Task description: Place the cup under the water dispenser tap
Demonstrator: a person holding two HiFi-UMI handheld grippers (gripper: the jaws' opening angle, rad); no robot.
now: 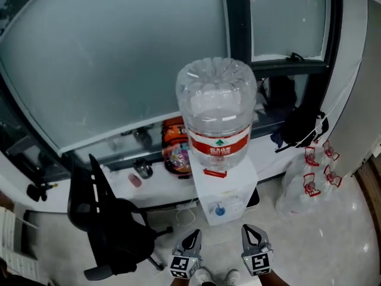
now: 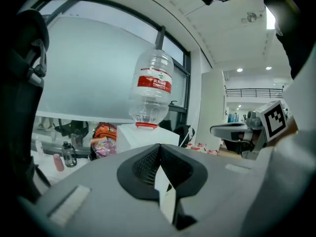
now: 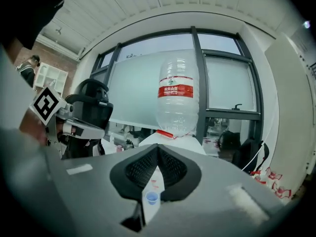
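Both clenched empty, left tool [image 1: 195,236] and right tool [image 1: 249,232] face the water dispenser [image 1: 225,189], no sure cup visible, small blue bit [image 1: 219,210] at its front unclear; cup likely light, crushable, so grip mid-wall gently.

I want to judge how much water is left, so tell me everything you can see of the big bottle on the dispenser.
The bottle is a large clear plastic jug, upside down and upright, its ribbed rounded base uppermost. A red and white label band wraps its lower part, and a red collar rings the neck where it sits in the top of the white dispenser. Only the dispenser touches it. The water level can't be told for sure.
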